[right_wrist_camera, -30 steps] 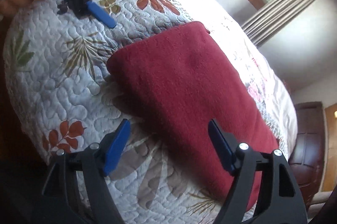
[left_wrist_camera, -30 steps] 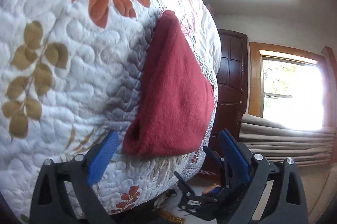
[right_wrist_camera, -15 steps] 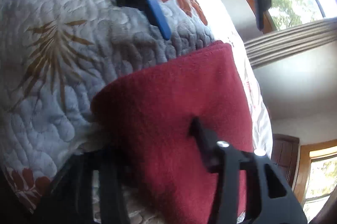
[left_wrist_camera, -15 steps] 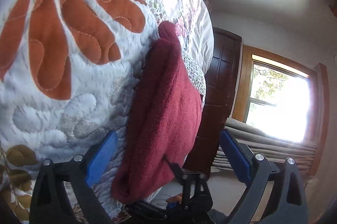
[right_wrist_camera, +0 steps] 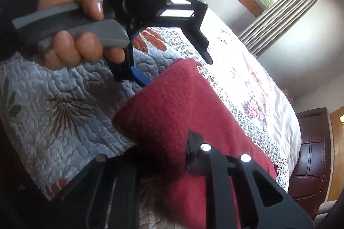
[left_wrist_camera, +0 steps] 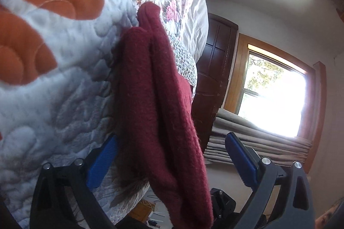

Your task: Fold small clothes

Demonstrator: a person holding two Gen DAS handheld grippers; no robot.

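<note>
A dark red fleece cloth [right_wrist_camera: 193, 112], folded into layers, lies on the quilted bed. My right gripper [right_wrist_camera: 154, 143] is shut on its near edge, which is lifted off the quilt; the cloth hides the pads. In the left wrist view the red cloth [left_wrist_camera: 154, 99] runs edge-on between the blue pads [left_wrist_camera: 101, 162] of my left gripper [left_wrist_camera: 172, 155], which stands open around it. In the right wrist view a hand [right_wrist_camera: 71, 20] holds the left gripper [right_wrist_camera: 174, 68], open at the cloth's far corner.
A white quilt [right_wrist_camera: 64, 99] with orange and brown leaf prints covers the bed. A dark wooden door [left_wrist_camera: 217, 69], a bright window [left_wrist_camera: 271, 95] and bunched grey curtains [left_wrist_camera: 247, 132] lie beyond the bed's edge.
My right gripper went from open above the cloth to shut on its near edge and raised it. My left gripper came in low, and the cloth's edge now sits between its open fingers.
</note>
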